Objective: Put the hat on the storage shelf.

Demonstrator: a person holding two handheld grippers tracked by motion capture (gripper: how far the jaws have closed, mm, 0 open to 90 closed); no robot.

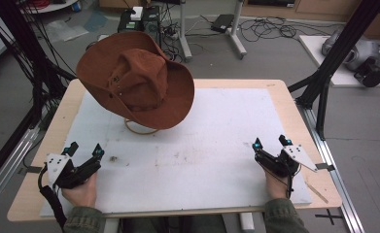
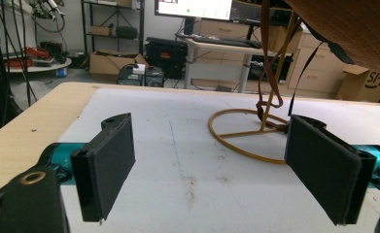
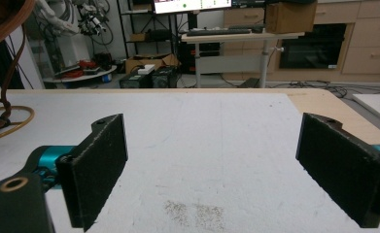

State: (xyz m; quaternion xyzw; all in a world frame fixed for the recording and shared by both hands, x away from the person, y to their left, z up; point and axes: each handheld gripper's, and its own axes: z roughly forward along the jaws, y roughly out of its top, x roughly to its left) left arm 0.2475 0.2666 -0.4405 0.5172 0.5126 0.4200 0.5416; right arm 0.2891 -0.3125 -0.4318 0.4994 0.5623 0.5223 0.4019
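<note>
At upper left of the high view, brown hat [image 1: 136, 80] sits on its wire stand [image 1: 140, 128]. We rest left hand-held gripper [image 1: 85, 150] and right hand-held gripper [image 1: 271, 141] low on the counter [image 1: 216, 145], both wide, empty. Likely pre-reach; next we approach the brim.

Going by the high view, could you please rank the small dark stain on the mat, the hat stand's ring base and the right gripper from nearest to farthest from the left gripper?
From the left gripper:
1. Small dark stain, just to its right on the mat.
2. Ring base, farther up, under the brown hat.
3. Right gripper, across the mat.
</note>
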